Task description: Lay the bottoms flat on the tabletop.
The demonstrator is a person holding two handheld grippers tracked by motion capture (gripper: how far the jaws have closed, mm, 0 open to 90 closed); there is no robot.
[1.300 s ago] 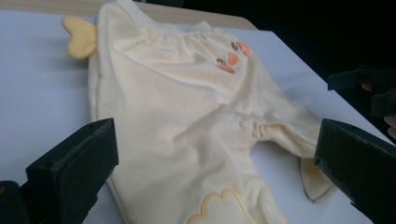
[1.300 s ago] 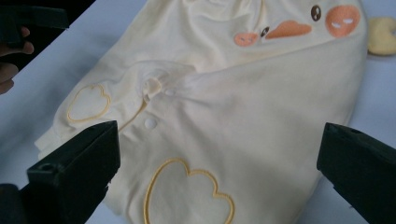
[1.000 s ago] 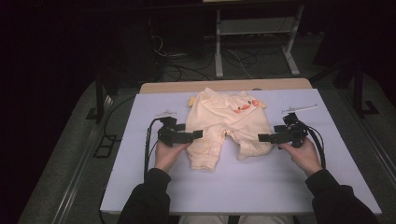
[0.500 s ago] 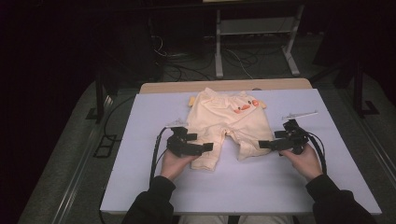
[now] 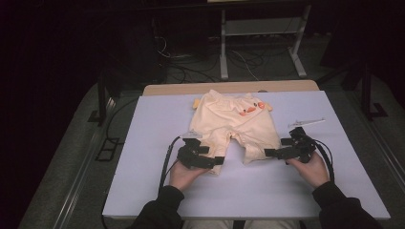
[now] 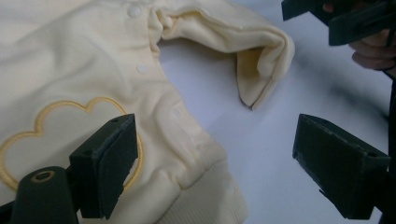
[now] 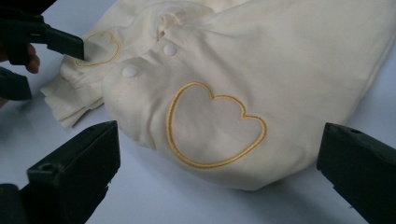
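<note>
A cream baby romper [image 5: 234,124] lies flat on the pale table [image 5: 143,143], legs towards me. My left gripper [image 5: 216,162] sits low at the left leg's ribbed cuff [image 6: 201,196]. Its jaws have just been closing and still stand apart, with the cuff and a yellow embroidered outline [image 6: 56,121] between them and the pads off the cloth. My right gripper [image 5: 267,152] points at the end of the other leg [image 5: 255,152]. It is open, and a yellow heart [image 7: 215,126] on that leg lies between its jaws. The left gripper [image 7: 46,39] also shows in the right gripper view.
A thin white stick-like object [image 5: 305,122] lies on the table to the right of the romper. Behind the table stand a metal frame [image 5: 258,33] and floor cables [image 5: 191,71]. The table's front strip near me is bare.
My left gripper has moved right and towards me, from beside the left leg onto its cuff. The right gripper has stayed almost where it was.
</note>
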